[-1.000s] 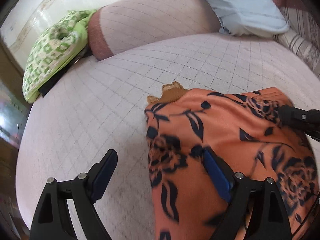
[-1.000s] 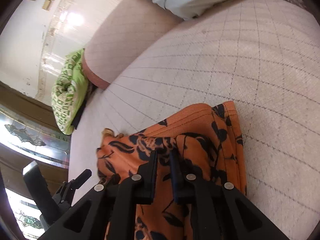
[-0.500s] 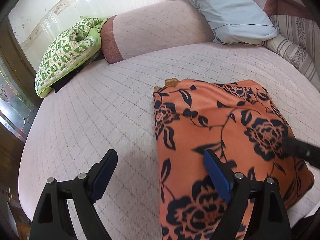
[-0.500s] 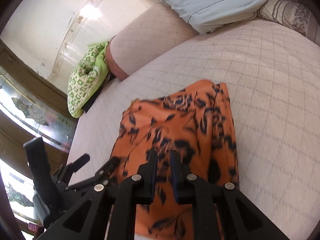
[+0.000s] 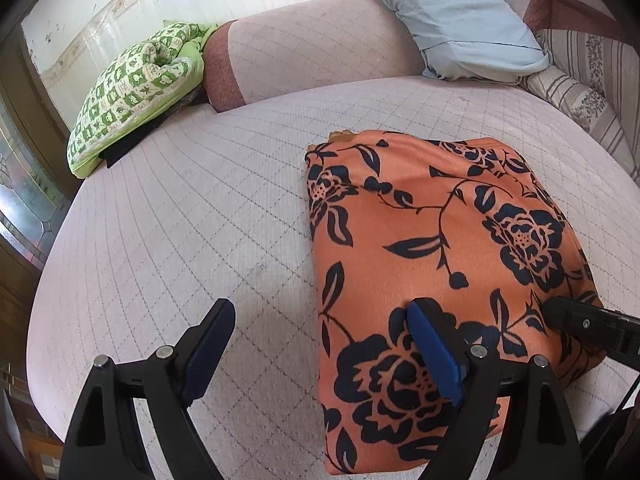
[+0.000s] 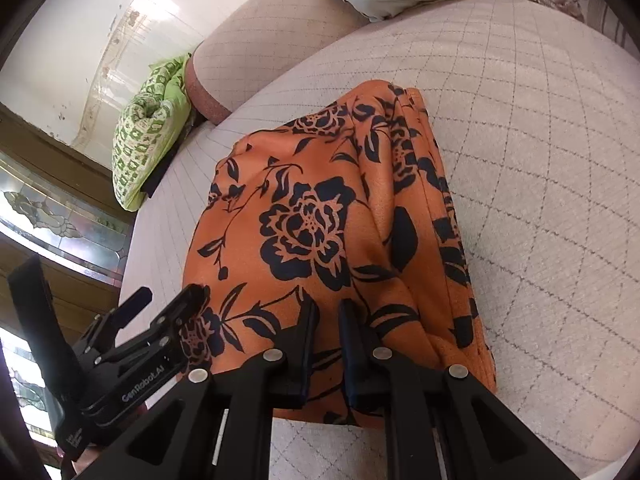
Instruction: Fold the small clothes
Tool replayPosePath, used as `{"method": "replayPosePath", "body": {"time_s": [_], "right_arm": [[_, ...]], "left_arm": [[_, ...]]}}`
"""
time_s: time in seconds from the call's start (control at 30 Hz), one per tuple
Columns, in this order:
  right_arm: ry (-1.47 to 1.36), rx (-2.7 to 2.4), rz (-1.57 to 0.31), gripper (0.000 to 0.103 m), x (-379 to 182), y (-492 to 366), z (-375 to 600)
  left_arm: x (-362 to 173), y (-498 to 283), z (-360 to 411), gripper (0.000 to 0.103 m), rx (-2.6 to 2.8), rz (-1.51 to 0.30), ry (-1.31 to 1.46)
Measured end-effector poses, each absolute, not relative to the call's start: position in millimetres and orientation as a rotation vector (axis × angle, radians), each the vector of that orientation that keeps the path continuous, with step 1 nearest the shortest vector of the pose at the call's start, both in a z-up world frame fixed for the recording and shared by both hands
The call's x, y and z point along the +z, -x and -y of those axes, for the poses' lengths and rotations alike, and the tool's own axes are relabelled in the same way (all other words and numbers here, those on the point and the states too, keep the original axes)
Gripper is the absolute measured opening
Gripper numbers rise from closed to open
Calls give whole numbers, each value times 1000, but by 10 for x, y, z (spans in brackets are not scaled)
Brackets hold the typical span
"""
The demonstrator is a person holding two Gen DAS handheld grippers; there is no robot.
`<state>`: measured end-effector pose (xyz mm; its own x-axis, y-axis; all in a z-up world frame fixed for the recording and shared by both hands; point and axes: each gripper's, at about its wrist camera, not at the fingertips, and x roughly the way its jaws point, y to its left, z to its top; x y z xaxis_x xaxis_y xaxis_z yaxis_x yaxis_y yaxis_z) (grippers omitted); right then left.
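Note:
An orange garment with dark blue flowers [image 5: 440, 240] [image 6: 320, 220] lies folded on the pale quilted seat [image 5: 180, 220]. A brown tag peeks out at its far left corner. My left gripper [image 5: 320, 312] [image 6: 168, 296] is open wide. It straddles the garment's left edge, with one blue pad over the cloth, the other over bare seat, and nothing pinched. My right gripper [image 6: 328, 312] [image 5: 560, 312] is shut on the near right part of the garment, and creases in the cloth run toward its fingertips.
A green checked cushion [image 5: 132, 88] sits at the far left beside the pink bolster [image 5: 320, 48]. A pale blue pillow [image 5: 460, 28] and a striped cushion [image 5: 580, 100] lie at the back right. The seat's edge and a glass door are to the left.
Both grippers have drawn back toward the near edge of the seat. The garment now shows at fuller length and lies flatter. Neither gripper has changed its opening.

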<state>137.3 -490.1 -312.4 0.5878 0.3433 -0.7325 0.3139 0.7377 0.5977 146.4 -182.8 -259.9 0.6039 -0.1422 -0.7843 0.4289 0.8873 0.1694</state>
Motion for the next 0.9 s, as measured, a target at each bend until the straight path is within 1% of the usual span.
{"method": "replayPosePath", "body": {"time_s": [0.23, 0.67, 0.73, 0.8, 0.9], "right_arm": [[-759, 20, -964, 15, -3135, -1365, 4869], [-668, 2, -897, 15, -2910, -1104, 4694], [-650, -7, -930, 15, -2963, -1115, 4670], [-659, -3, -981, 15, -3083, -1162, 4659], [-653, 1, -991, 15, -3118, -1195, 4661]], "left_arm": [[-2638, -1437, 1772, 89, -344, -878, -348], [-2626, -1323, 1667, 89, -349, -876, -340], [-2651, -1304, 1656, 89, -354, -876, -343], [-2684, -1286, 1647, 93, -351, -873, -351], [-2744, -1278, 1631, 94, -353, -870, -346]]}}
